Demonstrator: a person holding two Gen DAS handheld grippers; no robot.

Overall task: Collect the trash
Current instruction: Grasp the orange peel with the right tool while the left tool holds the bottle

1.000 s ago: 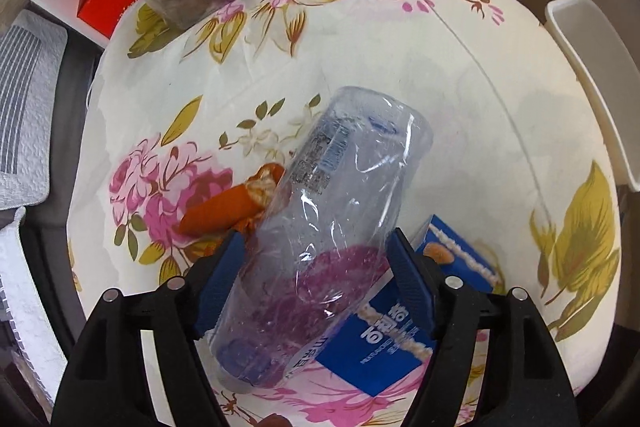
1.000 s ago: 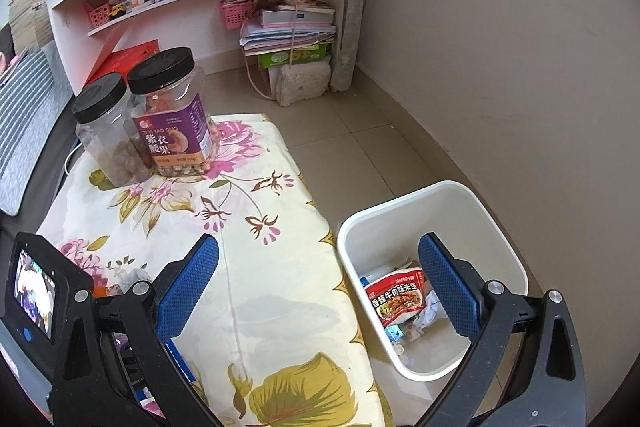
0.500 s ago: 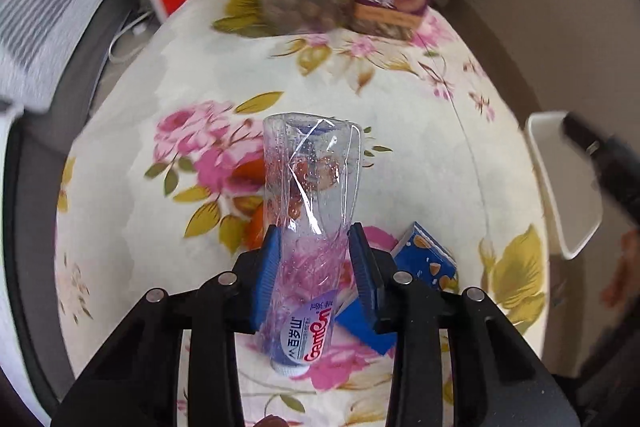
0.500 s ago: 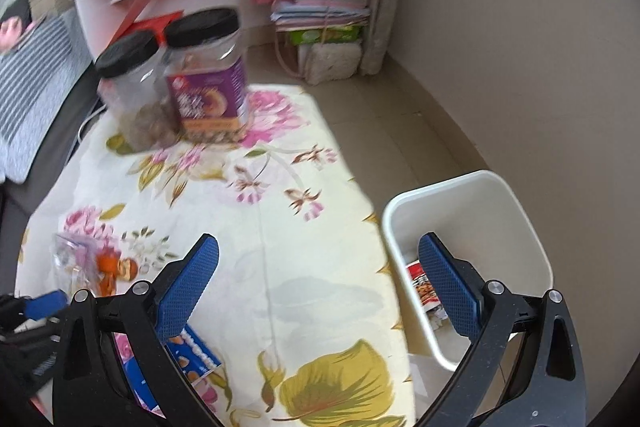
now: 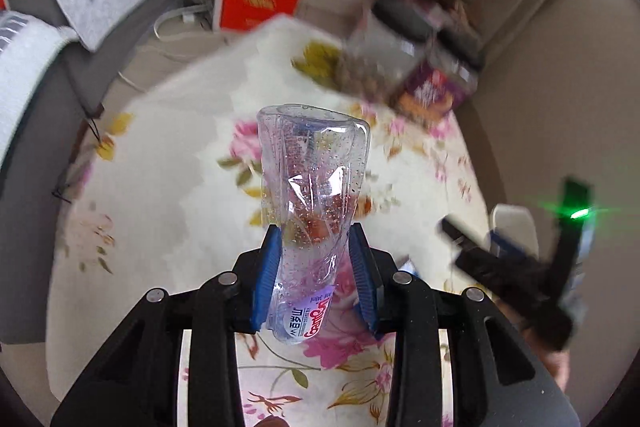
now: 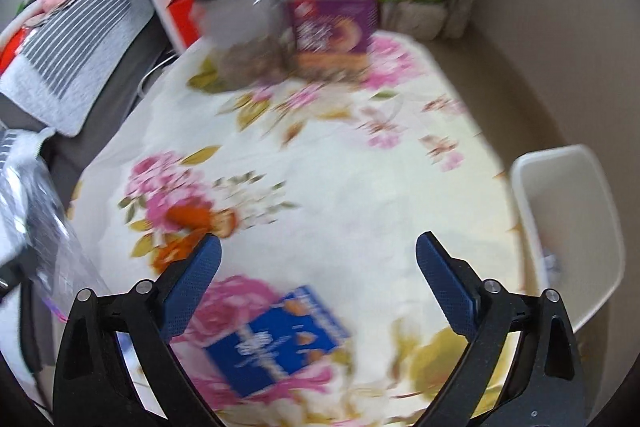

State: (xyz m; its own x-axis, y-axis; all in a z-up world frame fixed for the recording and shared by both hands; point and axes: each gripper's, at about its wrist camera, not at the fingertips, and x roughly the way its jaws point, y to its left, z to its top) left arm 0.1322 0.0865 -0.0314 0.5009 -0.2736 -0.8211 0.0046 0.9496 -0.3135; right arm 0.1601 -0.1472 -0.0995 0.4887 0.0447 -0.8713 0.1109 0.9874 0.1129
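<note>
Left gripper (image 5: 314,267) had just closed its blue pads on a crumpled clear plastic bottle (image 5: 312,195), pinching it near the labelled neck end, base pointing to 12 o'clock above the floral tablecloth (image 5: 160,195). Right gripper (image 6: 316,279) stood wide with nothing between its pads, over the cloth, a blue snack box (image 6: 276,343) lying at its 7 o'clock and an orange wrapper (image 6: 188,227) at 10 o'clock. The white waste bin (image 6: 568,227) sat beside the table at 3 o'clock; two black-lidded jars (image 6: 288,19), blurred, stood at 12 o'clock.
</note>
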